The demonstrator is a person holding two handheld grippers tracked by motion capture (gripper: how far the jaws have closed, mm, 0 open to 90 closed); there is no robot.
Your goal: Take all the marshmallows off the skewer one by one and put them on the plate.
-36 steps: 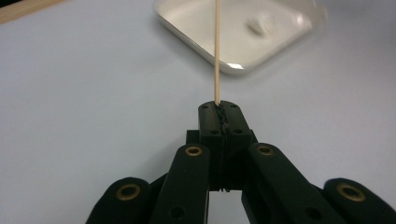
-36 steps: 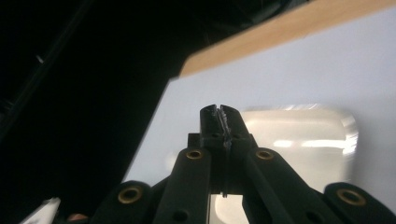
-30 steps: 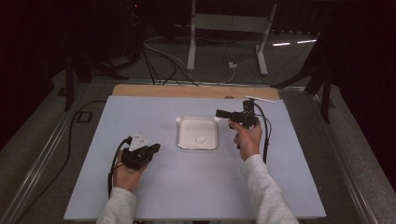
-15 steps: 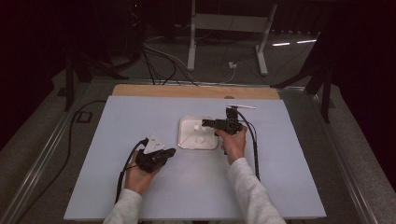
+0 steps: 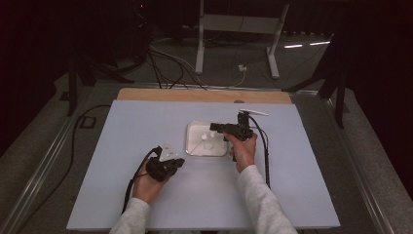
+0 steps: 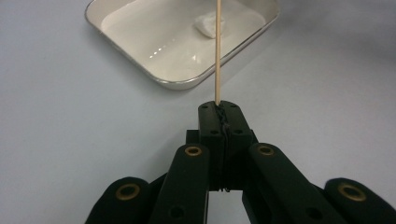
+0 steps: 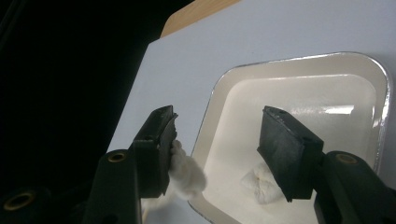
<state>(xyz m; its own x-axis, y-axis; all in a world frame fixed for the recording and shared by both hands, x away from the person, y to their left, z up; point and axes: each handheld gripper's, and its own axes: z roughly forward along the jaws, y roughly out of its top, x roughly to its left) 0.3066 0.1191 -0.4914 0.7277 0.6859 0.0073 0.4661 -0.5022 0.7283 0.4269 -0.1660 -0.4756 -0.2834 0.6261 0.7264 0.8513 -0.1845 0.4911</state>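
A shallow white tray (image 5: 195, 146) sits mid-table. My left gripper (image 5: 179, 160) (image 6: 219, 109) is shut on a thin wooden stick (image 6: 217, 56), which slants up over the tray's near rim (image 6: 177, 84). A white cotton wad (image 6: 208, 24) lies in the tray behind the stick. Over the tray's right half hangs my right gripper (image 5: 215, 127) (image 7: 217, 121), open. A fluffy cotton tuft (image 7: 187, 173) rests against the inner face of its left jaw. I cannot tell whether the tuft is fixed to the stick. A second wad (image 7: 258, 183) lies on the tray floor (image 7: 303, 98) below the right jaw.
A pale blue mat (image 5: 122, 131) covers the table, with a wooden strip (image 5: 195, 95) along its far edge. Black cables (image 5: 265, 146) trail from both grippers. Beyond the table are a dark floor, cables and a stand's legs (image 5: 234, 44).
My right gripper has swung left from beside the tray to over it. My left gripper has moved right, bringing the stick up to the tray.
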